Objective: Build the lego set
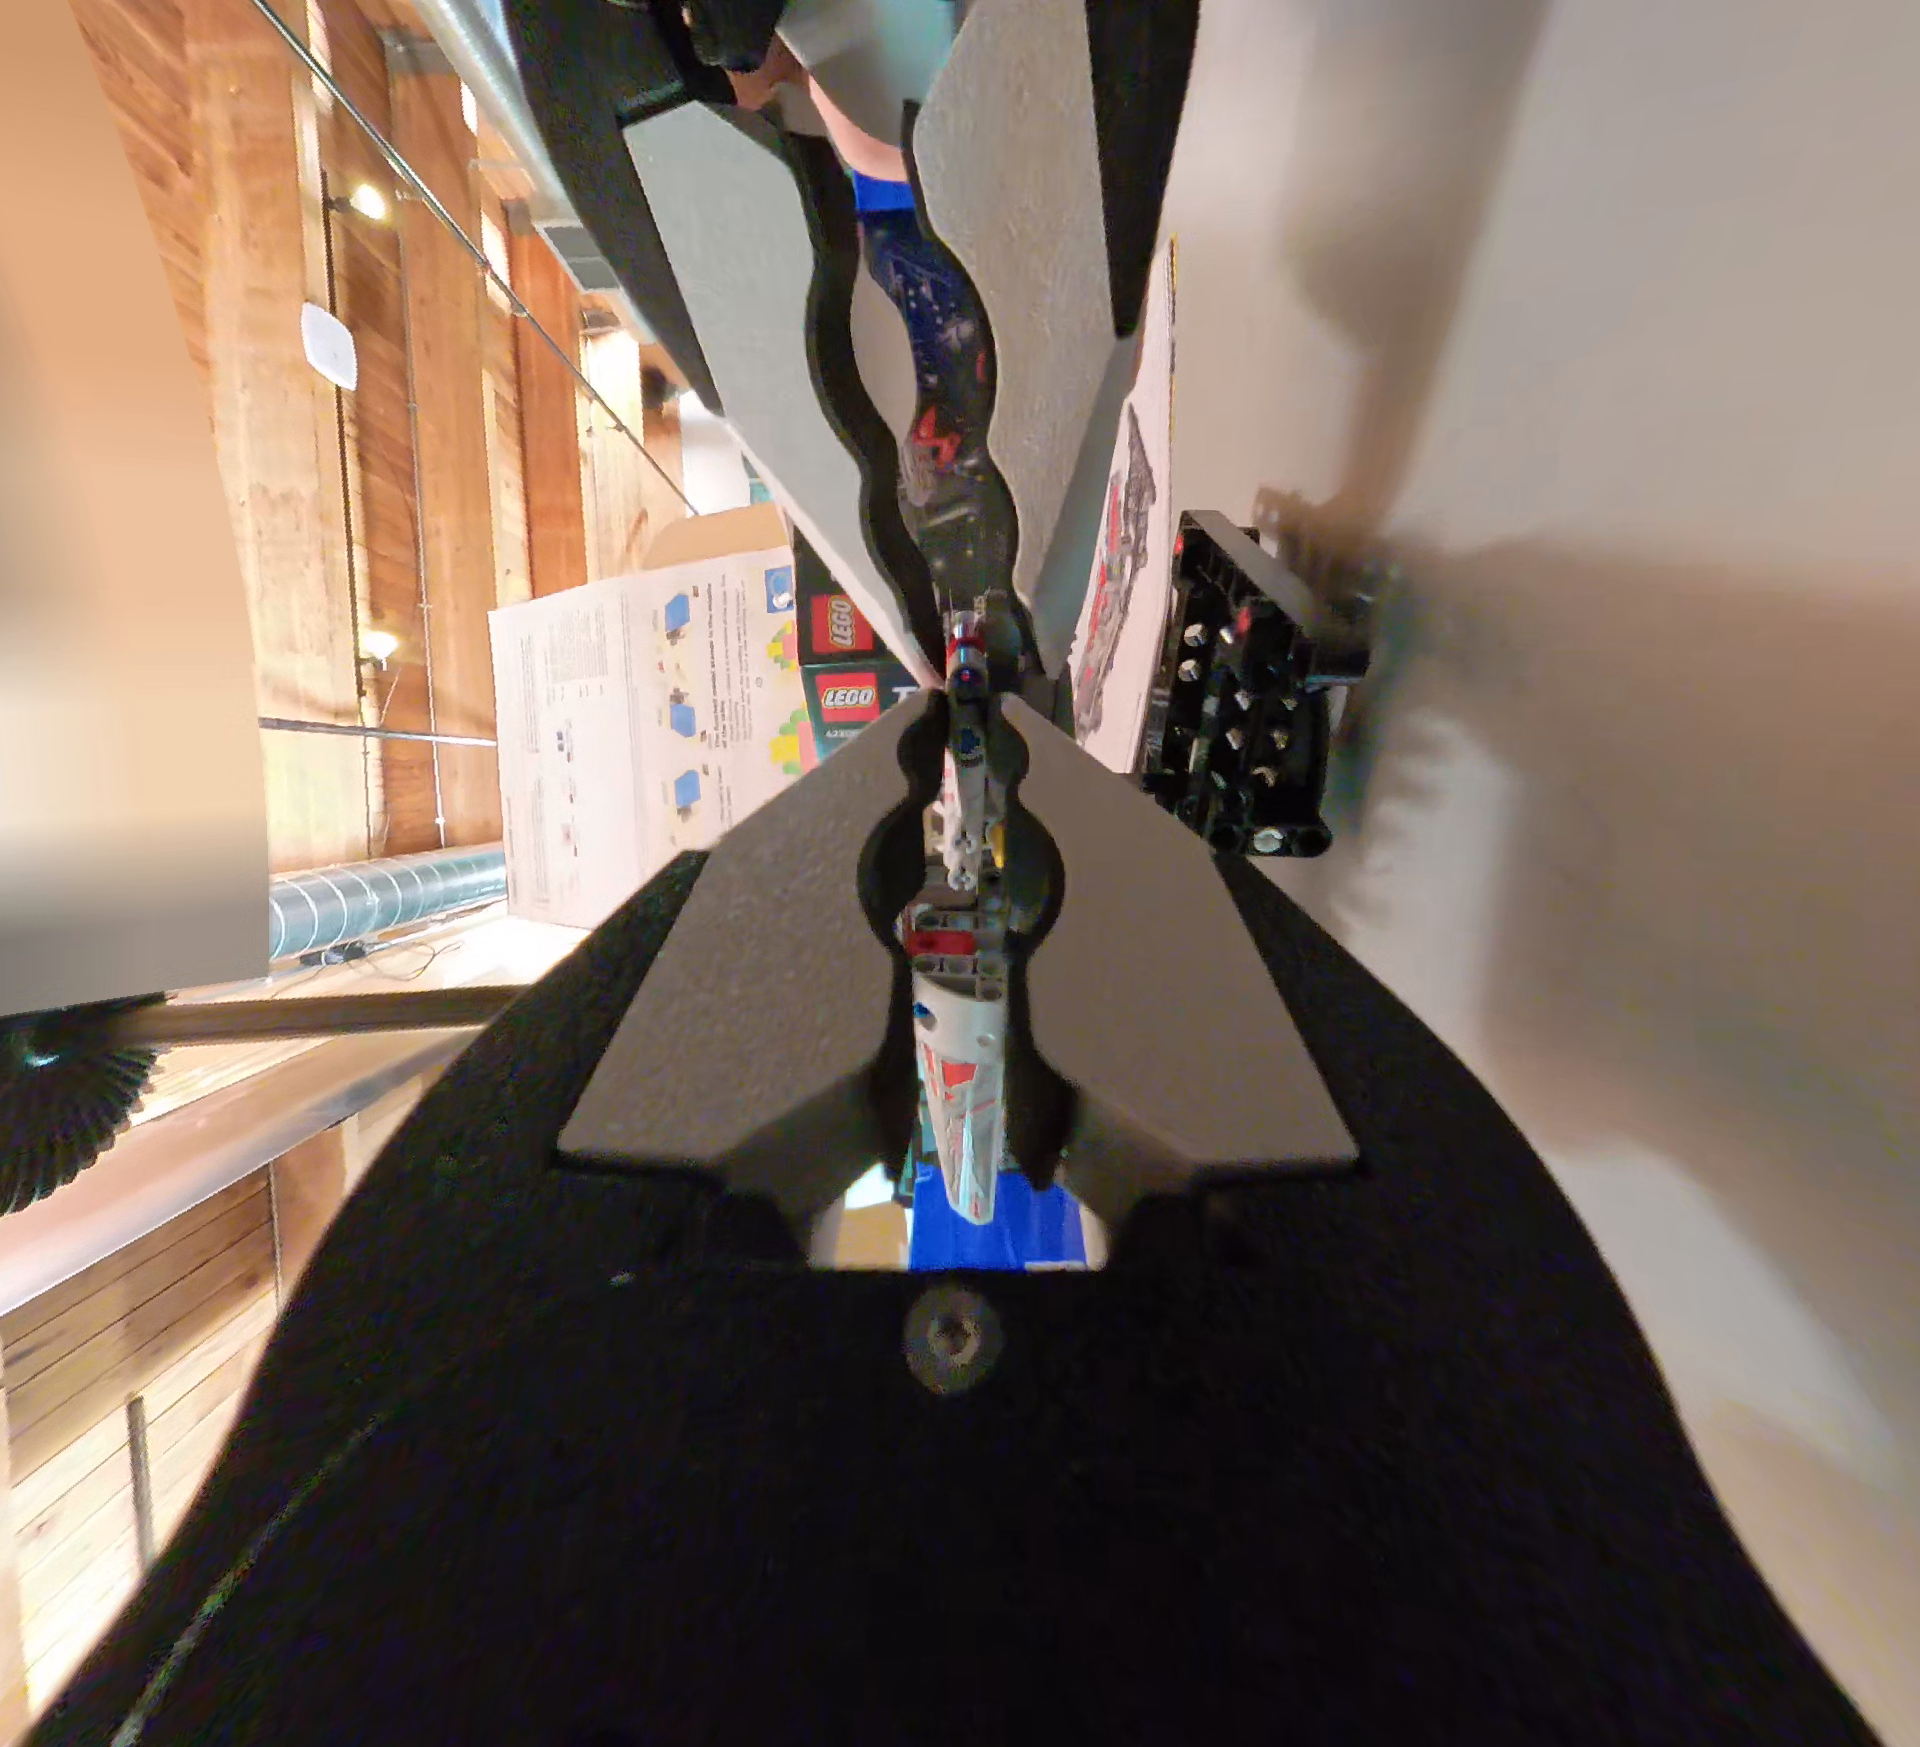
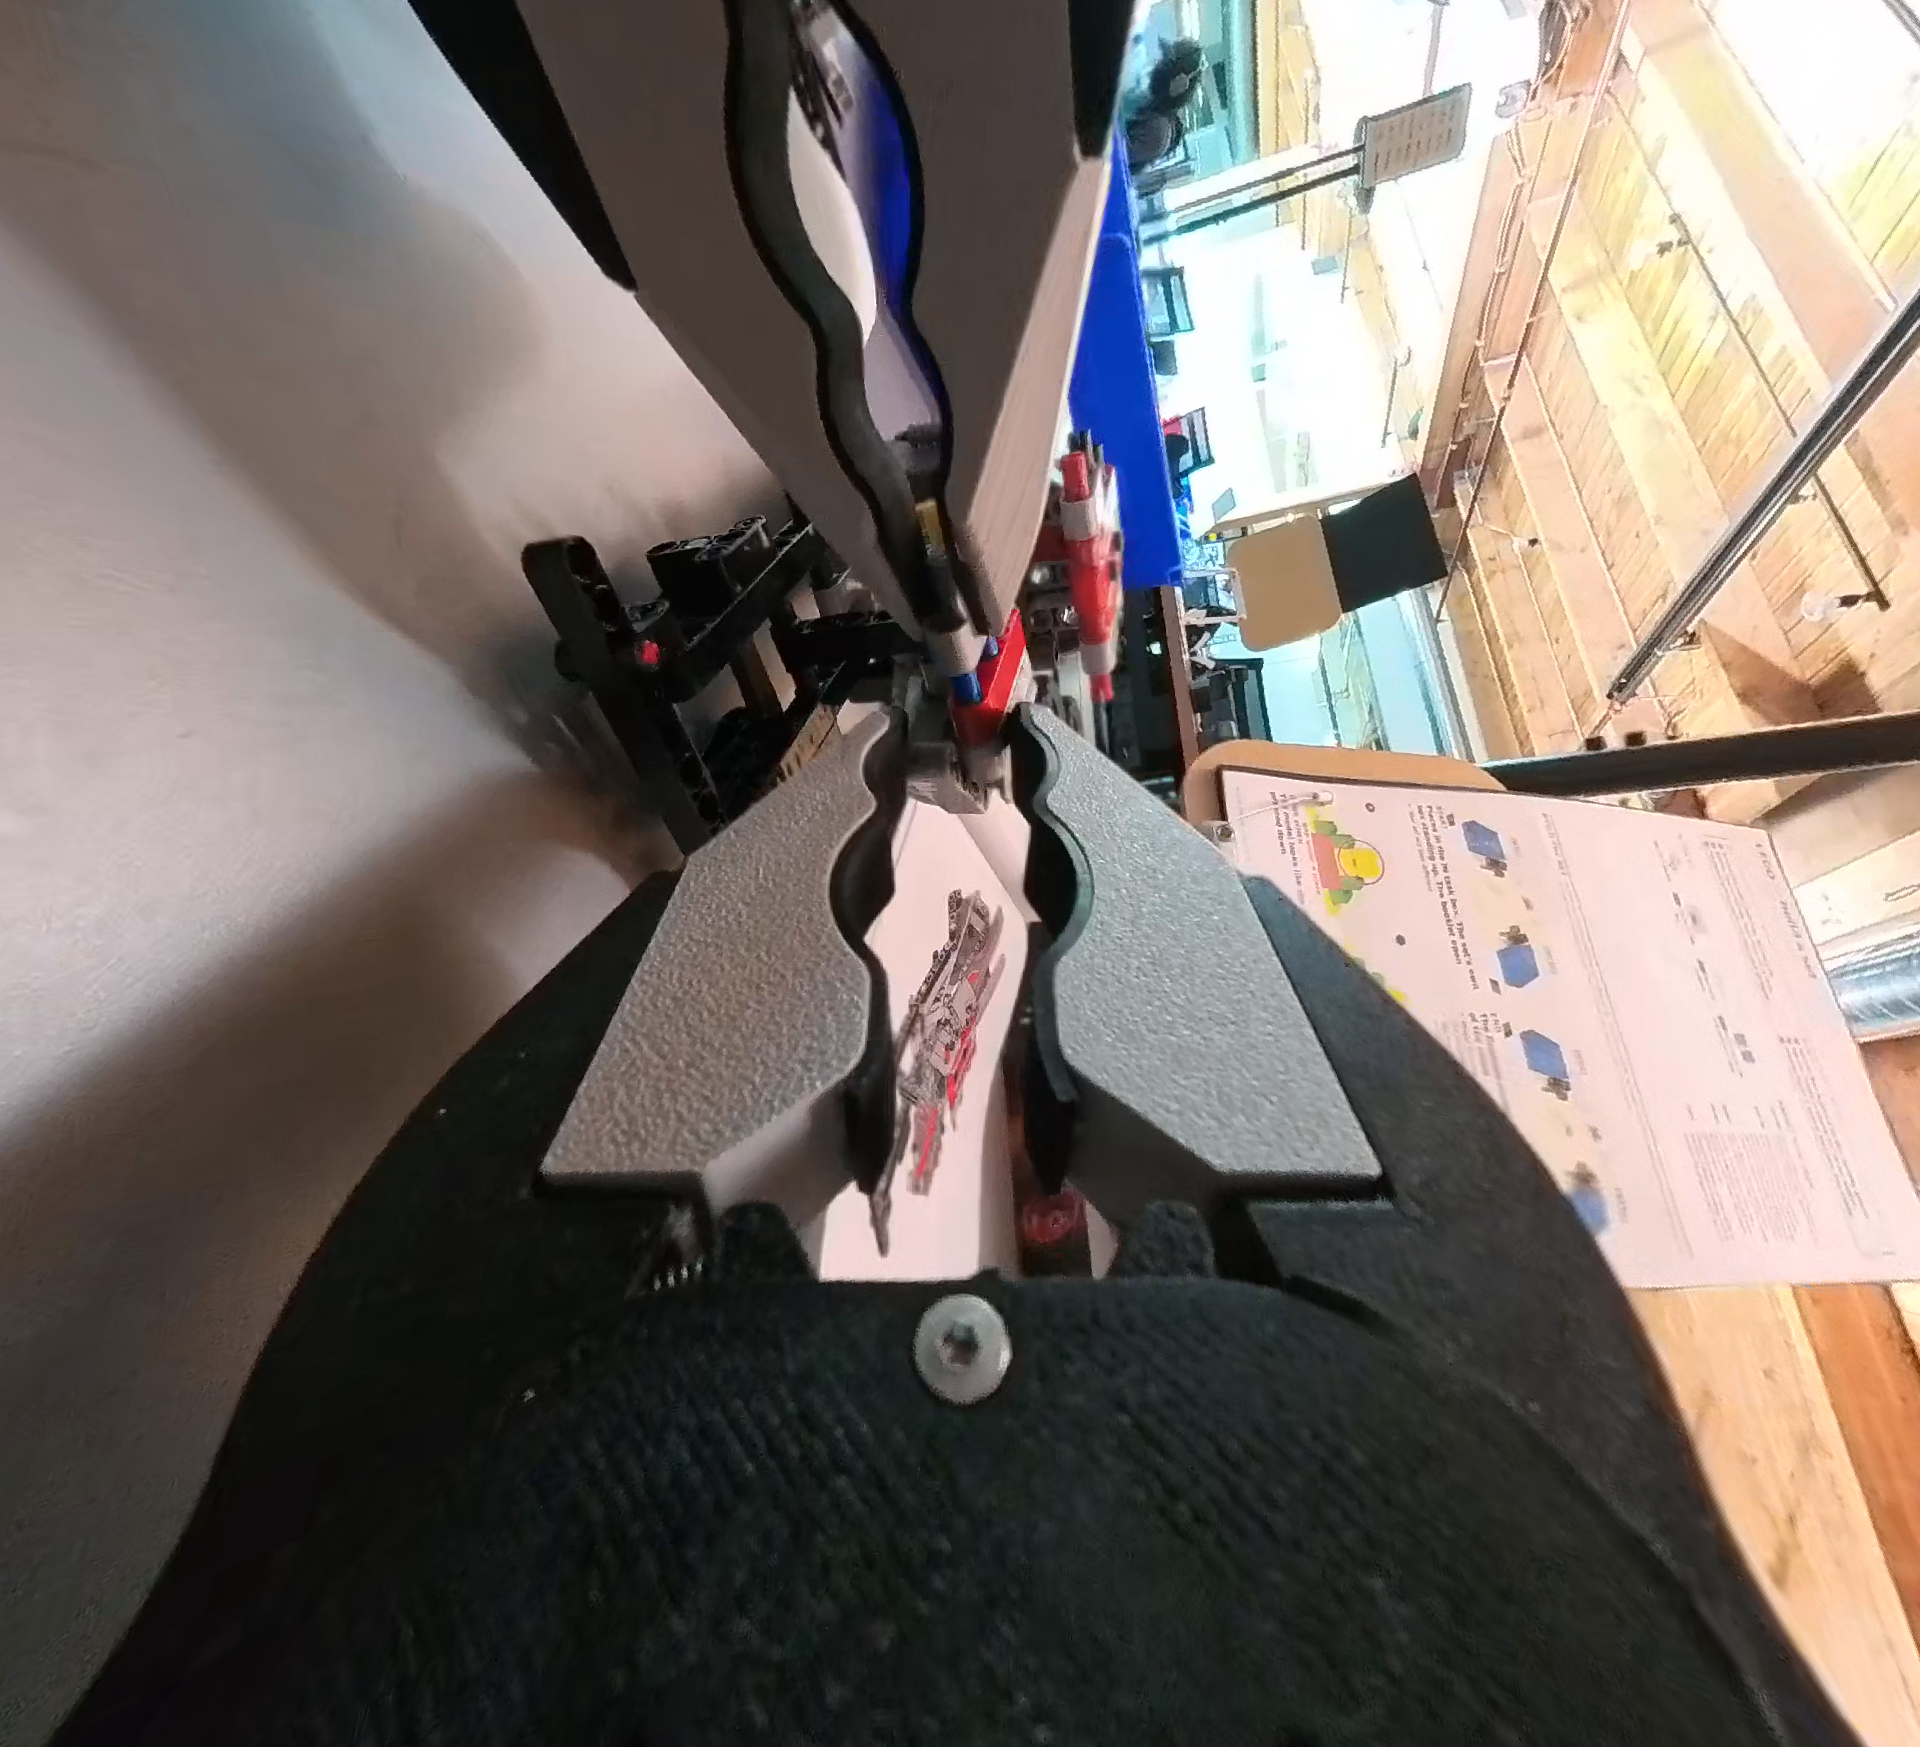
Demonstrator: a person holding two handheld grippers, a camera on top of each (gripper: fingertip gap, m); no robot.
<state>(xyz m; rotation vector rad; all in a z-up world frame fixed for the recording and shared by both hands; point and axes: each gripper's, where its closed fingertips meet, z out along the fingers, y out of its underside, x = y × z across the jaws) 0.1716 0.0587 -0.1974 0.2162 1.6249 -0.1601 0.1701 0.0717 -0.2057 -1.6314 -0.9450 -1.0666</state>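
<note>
White desk (image 2: 208,762) lay at nine o'clock; we pinched the lego model (image 2: 971,721) between both grippers, left gripper (image 1: 971,710) and right gripper (image 2: 961,741), tip-to-tip, its long axis along the fingers.

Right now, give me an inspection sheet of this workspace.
Surface: white table, shadowed near the parts.
Job's things: slim grey and red model held between both grippers; black frame on the table; booklet lying open beside it.
Clutter: set boxes; printed sheet on a wooden board; blue bin.
Grippers: left gripper shut on the model; right gripper closed on the model's red end, tip to tip with the left one.
Cables: thin wires along the ceiling beams; none on the table.
Surroundings: wooden beams, metal duct, bright windows.
</note>
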